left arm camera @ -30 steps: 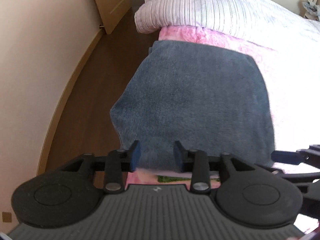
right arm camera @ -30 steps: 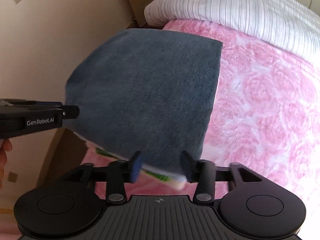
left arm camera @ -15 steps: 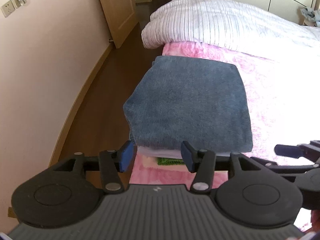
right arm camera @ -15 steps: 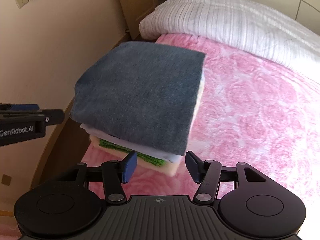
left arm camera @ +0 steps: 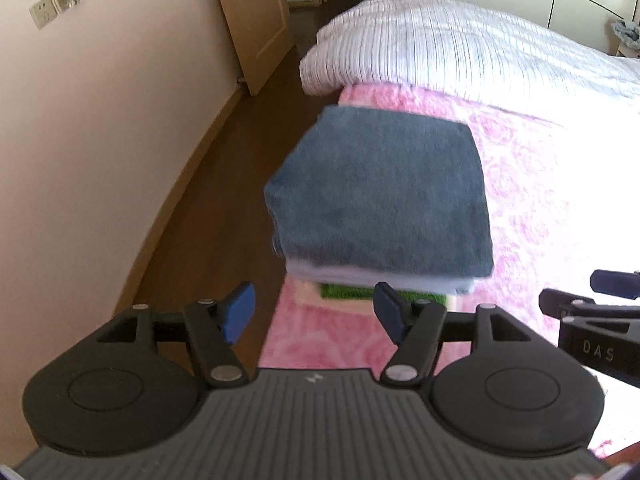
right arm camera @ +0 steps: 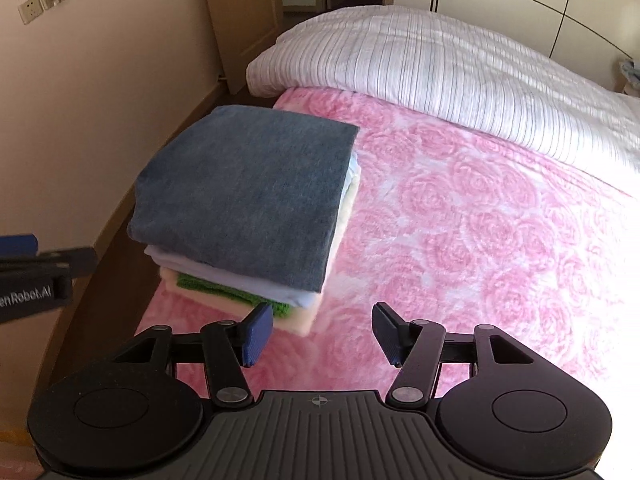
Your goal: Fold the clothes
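Note:
A folded grey-blue garment (right arm camera: pixel 248 196) tops a neat stack at the left edge of the bed. Under it lie a light blue piece (right arm camera: pixel 240 280), a green one (right arm camera: pixel 224 290) and a cream one (right arm camera: pixel 296 320). My left gripper (left arm camera: pixel 314 308) hovers short of the stack's near edge (left arm camera: pixel 380 192); its jaws are opening and nothing is between them. My right gripper (right arm camera: pixel 322 330) is open and empty, just clear of the stack's near right corner. Each view shows a finger of the other gripper at its edge: the right one (left arm camera: pixel 612 282), the left one (right arm camera: pixel 18 242).
The stack rests on a pink rose-patterned blanket (right arm camera: pixel 480 220). A white striped duvet (right arm camera: pixel 440 64) is bunched across the far side of the bed. Left of the bed runs a strip of wooden floor (left arm camera: pixel 208 220) along a beige wall, with a wooden door (left arm camera: pixel 252 12) beyond.
Both grippers have let go of the grey-blue garment's near edge and drawn back and up. Their jaws have widened. The lower layers of the stack have come into view.

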`<state>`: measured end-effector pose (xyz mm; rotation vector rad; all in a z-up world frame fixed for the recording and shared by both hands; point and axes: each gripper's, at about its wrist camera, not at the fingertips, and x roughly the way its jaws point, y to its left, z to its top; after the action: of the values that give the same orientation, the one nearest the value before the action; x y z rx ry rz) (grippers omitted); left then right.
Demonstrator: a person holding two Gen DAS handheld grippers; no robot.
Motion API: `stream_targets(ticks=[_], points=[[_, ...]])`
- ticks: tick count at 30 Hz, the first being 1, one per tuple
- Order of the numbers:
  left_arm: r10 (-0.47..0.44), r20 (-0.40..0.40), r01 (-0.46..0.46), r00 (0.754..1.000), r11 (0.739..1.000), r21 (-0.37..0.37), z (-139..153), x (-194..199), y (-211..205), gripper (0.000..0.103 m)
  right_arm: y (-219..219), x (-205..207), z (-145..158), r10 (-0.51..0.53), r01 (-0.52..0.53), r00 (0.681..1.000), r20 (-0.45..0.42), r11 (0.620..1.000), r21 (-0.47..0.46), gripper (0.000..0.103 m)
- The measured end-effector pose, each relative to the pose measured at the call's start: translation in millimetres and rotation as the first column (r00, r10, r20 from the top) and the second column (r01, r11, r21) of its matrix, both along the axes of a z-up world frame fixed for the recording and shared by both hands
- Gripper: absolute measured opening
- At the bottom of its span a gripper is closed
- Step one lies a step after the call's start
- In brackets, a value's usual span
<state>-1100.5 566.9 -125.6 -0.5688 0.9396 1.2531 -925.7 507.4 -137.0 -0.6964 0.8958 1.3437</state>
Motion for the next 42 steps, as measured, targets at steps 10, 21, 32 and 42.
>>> stream_targets(ticks=[10,21,32,42], points=[[0.038,-0.037,-0.037,0.999,0.999,0.028,-7,32,-37,0.063,-11,12,-7,0.065,-0.065,0.997,0.041,0.998,-0.004,0.059],[0.220,0.007,-0.220,0.976,0.975,0.014,5,116,-78,0.063,-19,89,10,0.276,-0.278,0.959,0.060,0.960,0.027,0.059],[0.375,0.032,-0.374,0.927,0.927,-0.024,10,210,-138,0.061,-39,184,14,0.435,-0.436,0.898,0.064,0.900,-0.005,0.059],[0.519,0.057,-0.518,0.853,0.855,-0.036,14,258,-166,0.061,-46,238,13,0.500,-0.500,0.866,-0.008,0.866,-0.026,0.059]])
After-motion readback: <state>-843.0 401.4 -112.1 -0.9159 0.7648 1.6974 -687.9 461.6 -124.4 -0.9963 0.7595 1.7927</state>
